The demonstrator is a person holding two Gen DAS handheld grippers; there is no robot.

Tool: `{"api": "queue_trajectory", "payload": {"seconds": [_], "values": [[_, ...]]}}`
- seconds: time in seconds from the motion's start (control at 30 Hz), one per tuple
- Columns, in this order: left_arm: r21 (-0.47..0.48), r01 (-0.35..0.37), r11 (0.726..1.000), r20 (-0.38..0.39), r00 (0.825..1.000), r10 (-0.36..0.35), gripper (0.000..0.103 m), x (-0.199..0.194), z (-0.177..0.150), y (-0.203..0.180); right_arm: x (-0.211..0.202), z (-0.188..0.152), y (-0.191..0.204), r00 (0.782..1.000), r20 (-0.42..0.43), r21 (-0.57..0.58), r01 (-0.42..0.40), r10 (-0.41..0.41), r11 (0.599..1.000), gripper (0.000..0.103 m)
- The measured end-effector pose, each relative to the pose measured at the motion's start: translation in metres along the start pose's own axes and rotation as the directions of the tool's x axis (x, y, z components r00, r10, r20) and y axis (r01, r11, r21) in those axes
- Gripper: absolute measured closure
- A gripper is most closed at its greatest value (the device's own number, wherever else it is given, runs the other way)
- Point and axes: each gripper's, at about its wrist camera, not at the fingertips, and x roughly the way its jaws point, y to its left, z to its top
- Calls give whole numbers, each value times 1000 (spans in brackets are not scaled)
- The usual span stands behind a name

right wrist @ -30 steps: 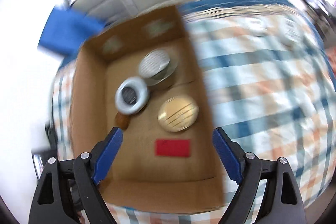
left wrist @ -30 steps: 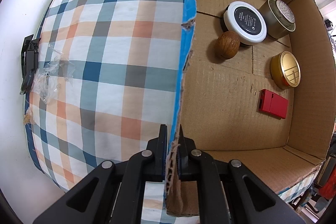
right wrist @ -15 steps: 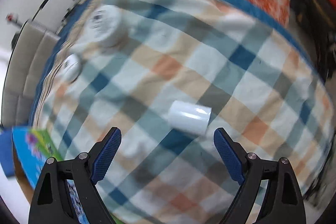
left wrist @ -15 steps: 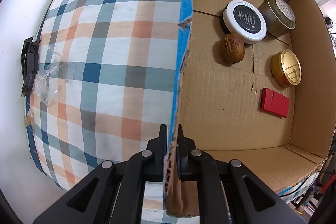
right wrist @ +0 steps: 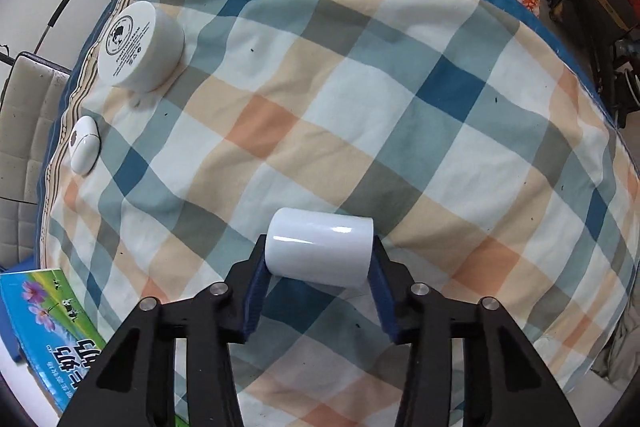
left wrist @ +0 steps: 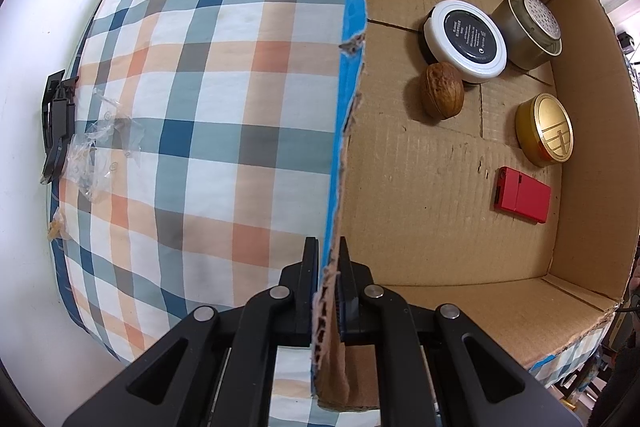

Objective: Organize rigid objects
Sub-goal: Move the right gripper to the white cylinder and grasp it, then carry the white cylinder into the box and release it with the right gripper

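Observation:
My left gripper [left wrist: 329,259] is shut on the torn wall of the cardboard box [left wrist: 592,107]. Inside the box lie a walnut [left wrist: 441,95], a white-rimmed black tin [left wrist: 466,41], a steel can [left wrist: 528,25], a gold tin [left wrist: 545,129] and a red case [left wrist: 522,195]. In the right wrist view a white cylinder [right wrist: 319,252] lies on its side on the plaid cloth [right wrist: 360,87]. My right gripper [right wrist: 319,267] is closing on it, with a blue pad against each flat end.
A white round jar [right wrist: 138,47] and a small white earbud case [right wrist: 84,145] sit at the cloth's far left. A printed carton [right wrist: 44,323] lies at the lower left. Crumpled clear plastic [left wrist: 96,147] and a black clip [left wrist: 56,131] sit at the cloth's left edge.
The right gripper swung from above the box over to the plaid cloth, came down on the white cylinder and closed its jaws onto it. The left gripper kept its hold on the box wall.

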Motion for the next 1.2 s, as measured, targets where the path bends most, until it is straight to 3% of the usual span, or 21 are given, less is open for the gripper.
{"api": "queue_trajectory", "payload": {"seconds": [0.17,0.37,0.53,0.73,0.9,1.2], "values": [[0,-1,1000,0,1000,1,98,0,-1,0,-15,-13,14,1000,20,-90,-15,16,996,55],[-2,-2,1000,1,1000,2,98,-1,-3,0,-65,-43,57,990,36,-279,-124,139,952,55],[-6,-4,1000,1,1000,4,98,-3,-3,-1,-127,-85,112,963,5,-470,-237,270,851,55],[-6,-10,1000,4,1000,10,98,-5,-4,-2,-171,-146,164,925,-126,-602,-359,359,713,55],[-13,-6,1000,7,1000,6,98,-6,-3,-4,-173,-201,188,909,-225,-660,-407,350,632,55],[-16,-1,1000,8,1000,1,98,-6,-4,0,-106,-283,195,903,-393,-688,-415,175,595,55]]}}
